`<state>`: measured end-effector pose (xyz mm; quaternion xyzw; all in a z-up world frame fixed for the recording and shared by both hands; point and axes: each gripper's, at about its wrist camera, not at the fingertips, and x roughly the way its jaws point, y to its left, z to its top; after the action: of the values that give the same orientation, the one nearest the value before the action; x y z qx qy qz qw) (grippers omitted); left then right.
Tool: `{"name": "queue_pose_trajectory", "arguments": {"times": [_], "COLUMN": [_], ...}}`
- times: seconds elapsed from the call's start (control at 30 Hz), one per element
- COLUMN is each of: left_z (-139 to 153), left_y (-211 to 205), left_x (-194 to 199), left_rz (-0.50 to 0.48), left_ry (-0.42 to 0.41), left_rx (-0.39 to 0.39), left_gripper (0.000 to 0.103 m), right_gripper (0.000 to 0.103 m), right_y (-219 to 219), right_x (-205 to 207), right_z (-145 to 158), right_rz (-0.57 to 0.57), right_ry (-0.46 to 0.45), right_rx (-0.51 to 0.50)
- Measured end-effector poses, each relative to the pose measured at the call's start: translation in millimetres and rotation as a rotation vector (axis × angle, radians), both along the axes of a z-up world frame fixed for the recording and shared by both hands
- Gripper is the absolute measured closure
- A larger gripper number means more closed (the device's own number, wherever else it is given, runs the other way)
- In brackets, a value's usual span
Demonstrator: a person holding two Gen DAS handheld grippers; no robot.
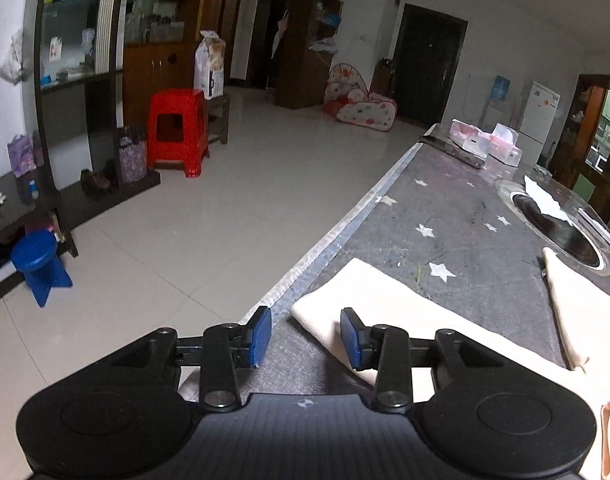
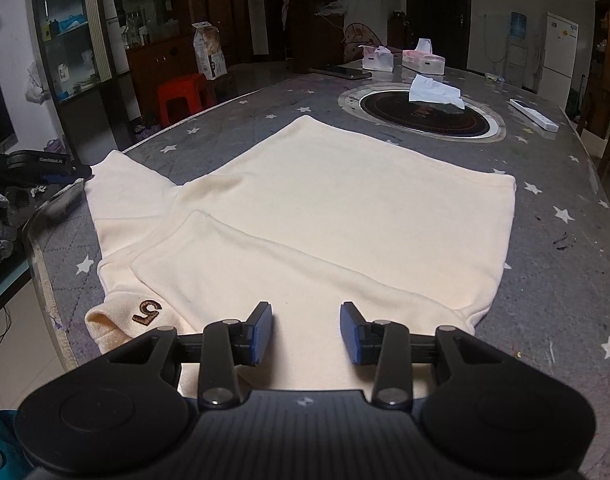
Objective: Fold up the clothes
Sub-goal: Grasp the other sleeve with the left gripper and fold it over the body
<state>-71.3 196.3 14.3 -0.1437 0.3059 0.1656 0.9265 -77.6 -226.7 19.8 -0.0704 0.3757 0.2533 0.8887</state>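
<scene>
Jaws of the right gripper [image 2: 306,330] spread wide and empty over the near hem of the cream garment [image 2: 325,208], flat along the table's [image 2: 565,288] near edge. Best pinched low, both layers together. Left gripper [image 1: 306,334] equally open above a sleeve end [image 1: 329,312] at the table's left edge.

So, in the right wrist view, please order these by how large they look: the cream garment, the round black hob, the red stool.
Largest to smallest:
1. cream garment
2. round black hob
3. red stool, farther away and partly hidden behind the table edge, so its true size is unsure.
</scene>
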Motion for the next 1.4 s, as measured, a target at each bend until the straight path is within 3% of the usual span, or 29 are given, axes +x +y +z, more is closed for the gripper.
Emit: {"name": "queue_pose_trajectory", "arguments": {"times": [0.07,0.13,0.23,0.47,0.87,1.1,1.4], "left_z": [-1.3,-2.4,0.1,36.3,102.6,101.3,50.8], "left_y": [0.8,2.0,3.5,-26.3,-158.1,-238.4,-293.3], "left_x": [1.0,2.2,2.9,-4.8,-0.3,-0.7,1.2], "left_rz": [0.003,0.003,-0.011,-0.171,-0.674,-0.934,-1.095], "left_ry": [-0.002,-0.005,-0.026,-0.153,-0.29,-0.263,-0.064], "left_rx": [-0.002,-0.004,-0.016,-0.08,-0.241,-0.287,-0.28], "left_gripper": [0.065,0.083,0.096,0.098,0.098,0.098,0.095], "right_gripper": [0.065,0.065,0.065,0.065,0.065,0.065,0.065], "right_y": [0.1,0.1,0.1,-3.7,-35.3,-67.9,-92.9], "right_x": [-0.4,-0.8,-1.7,-5.3,-17.5,-26.1,-34.6], "right_z": [0.1,0.2,0.6,7.1,20.1,19.8,20.1], "right_rz": [0.0,-0.002,-0.003,-0.011,-0.089,-0.176,-0.249], "right_ry": [0.0,0.0,-0.002,-0.018,-0.058,-0.057,-0.061], "right_rx": [0.0,0.001,0.002,0.012,0.057,0.086,0.103]}}
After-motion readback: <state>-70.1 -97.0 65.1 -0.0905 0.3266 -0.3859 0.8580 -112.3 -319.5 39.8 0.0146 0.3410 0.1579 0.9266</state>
